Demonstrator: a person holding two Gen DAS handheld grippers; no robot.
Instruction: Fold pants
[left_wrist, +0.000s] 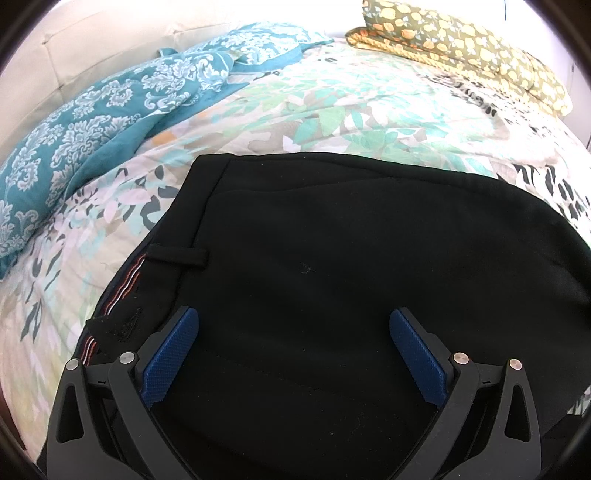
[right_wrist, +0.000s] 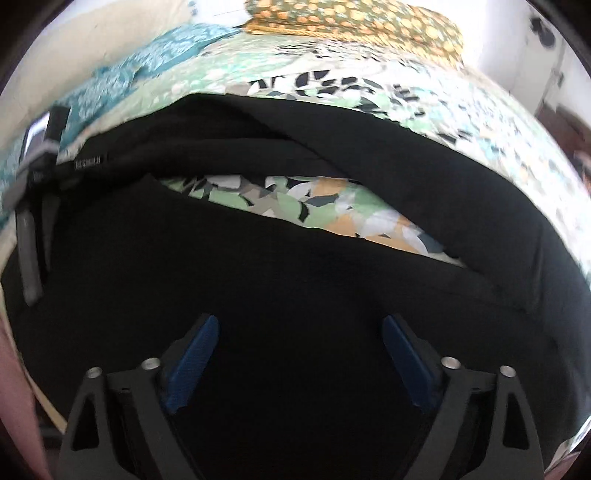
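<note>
- The black pants (left_wrist: 332, 258) lie on the bed (left_wrist: 351, 110), spread over its floral cover, well short of the teal patterned pillow (left_wrist: 92, 122) and the yellow-flowered pillow (left_wrist: 461, 44) at the far side.
- Taking the pants as the landmark: the waistband (left_wrist: 122, 291), with its striped inner lining and a belt loop (left_wrist: 181, 254), sits at their left end in the left wrist view. In the right wrist view the two legs (right_wrist: 369, 140) split apart, with a wedge of floral cover showing between them.
- The left tool (left_wrist: 293, 350) hangs over the seat area beside the waistband, its blue pads (left_wrist: 173, 354) spread wide with nothing pinched between them.
- The right tool (right_wrist: 301, 354) hangs over the nearer leg, pads likewise wide apart and gripping nothing; that view is blurred.
- Handling, as a judgement: the cloth looks like a smooth, light, woven trouser fabric. It is limp, so it will drape and sag from any pinch point rather than hold a shape. Not fragile, but probably a little slippery against the pads.
- Where to grip: the waistband is the thickest, firmest edge, so a pinch there should hold best. For the legs, a seam or the hem edge would give more bite than a single flat layer.
- Risk: the soft cover beneath may get pinched along with the pants if a pad digs in too deep.
- The legs look likely to need bringing together before any lengthwise fold.
</note>
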